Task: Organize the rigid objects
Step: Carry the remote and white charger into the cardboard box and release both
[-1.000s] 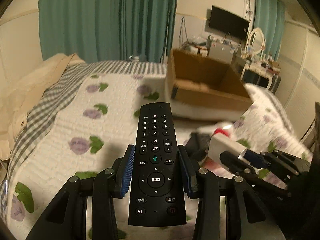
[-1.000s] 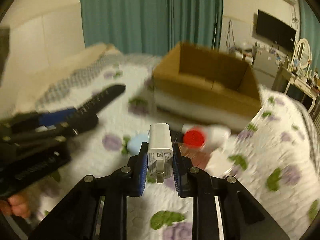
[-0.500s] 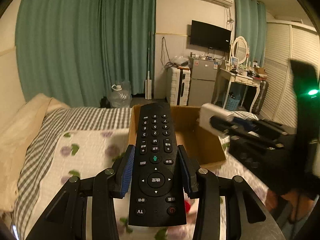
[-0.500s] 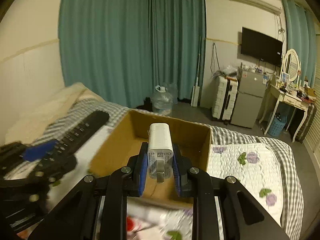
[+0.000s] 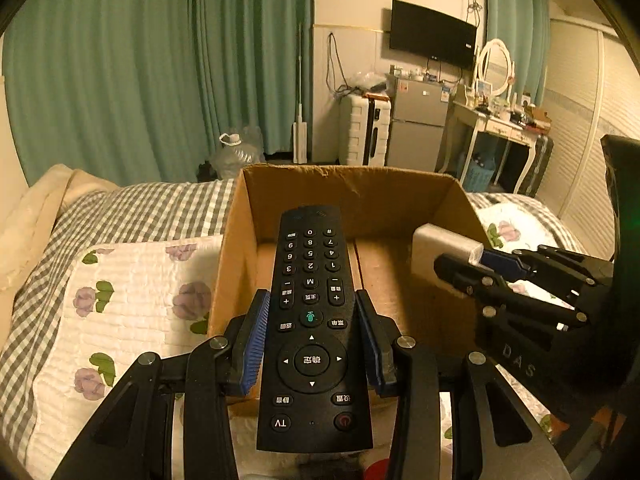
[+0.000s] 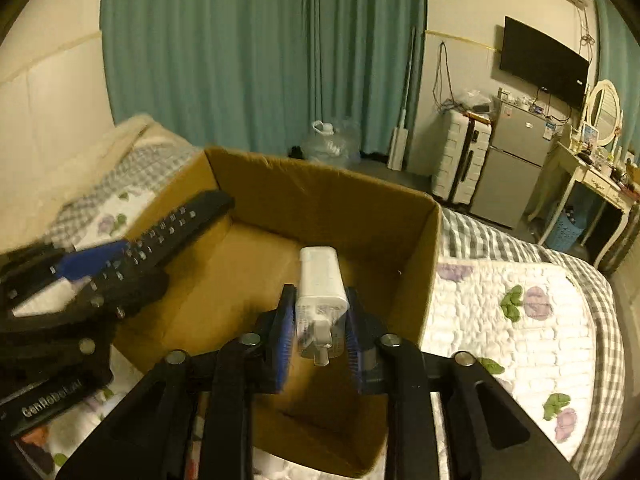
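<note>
My left gripper (image 5: 312,320) is shut on a black TV remote (image 5: 310,320), held over the near edge of an open cardboard box (image 5: 344,184) on the bed. My right gripper (image 6: 320,320) is shut on a white charger plug (image 6: 320,284), held above the inside of the same box (image 6: 320,184). The right gripper with the charger (image 5: 444,248) also shows at the right of the left wrist view. The left gripper with the remote (image 6: 168,236) shows at the left of the right wrist view. The box floor looks bare.
The box stands on a bed with a floral quilt (image 5: 132,300) and a checked sheet (image 5: 144,208). Green curtains (image 5: 160,60), a water jug (image 6: 332,140), a suitcase (image 5: 362,128), a small fridge (image 5: 416,128) and a dressing table (image 5: 500,120) stand behind.
Both grippers have risen from the quilt and moved forward to the box. Now they hold the remote and the charger over its opening, lower and closer than half a second ago.
</note>
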The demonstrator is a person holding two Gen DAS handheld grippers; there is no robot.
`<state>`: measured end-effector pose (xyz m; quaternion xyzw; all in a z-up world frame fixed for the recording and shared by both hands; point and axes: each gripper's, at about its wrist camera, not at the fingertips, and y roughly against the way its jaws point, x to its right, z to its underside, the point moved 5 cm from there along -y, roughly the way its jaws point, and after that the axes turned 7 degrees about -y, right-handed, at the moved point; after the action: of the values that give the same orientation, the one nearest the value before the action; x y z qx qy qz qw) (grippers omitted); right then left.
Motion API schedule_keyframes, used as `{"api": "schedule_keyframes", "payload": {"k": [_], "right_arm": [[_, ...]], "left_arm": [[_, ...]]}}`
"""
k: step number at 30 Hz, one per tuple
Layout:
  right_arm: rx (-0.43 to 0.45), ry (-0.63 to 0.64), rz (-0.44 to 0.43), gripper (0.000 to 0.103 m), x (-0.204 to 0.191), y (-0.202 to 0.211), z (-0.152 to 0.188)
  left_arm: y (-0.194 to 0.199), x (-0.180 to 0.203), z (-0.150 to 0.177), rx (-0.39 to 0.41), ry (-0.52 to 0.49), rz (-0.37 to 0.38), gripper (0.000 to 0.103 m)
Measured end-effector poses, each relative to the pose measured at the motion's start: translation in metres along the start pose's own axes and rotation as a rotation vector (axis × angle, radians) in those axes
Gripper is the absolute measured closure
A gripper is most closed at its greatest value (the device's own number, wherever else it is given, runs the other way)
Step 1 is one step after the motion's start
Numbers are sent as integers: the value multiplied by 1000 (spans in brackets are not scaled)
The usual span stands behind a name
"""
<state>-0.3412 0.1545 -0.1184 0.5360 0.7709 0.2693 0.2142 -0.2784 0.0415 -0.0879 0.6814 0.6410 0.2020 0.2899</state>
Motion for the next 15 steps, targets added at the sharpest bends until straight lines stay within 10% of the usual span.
{"api": "schedule_keyframes", "payload": {"k": [2,15], "right_arm": [[39,5,32,40,7,10,0],[139,-139,6,21,40,80,-1]], "left_arm": [[2,2,-2,6,-5,-13,61],[11,6,-26,36,70,-18,41]]}}
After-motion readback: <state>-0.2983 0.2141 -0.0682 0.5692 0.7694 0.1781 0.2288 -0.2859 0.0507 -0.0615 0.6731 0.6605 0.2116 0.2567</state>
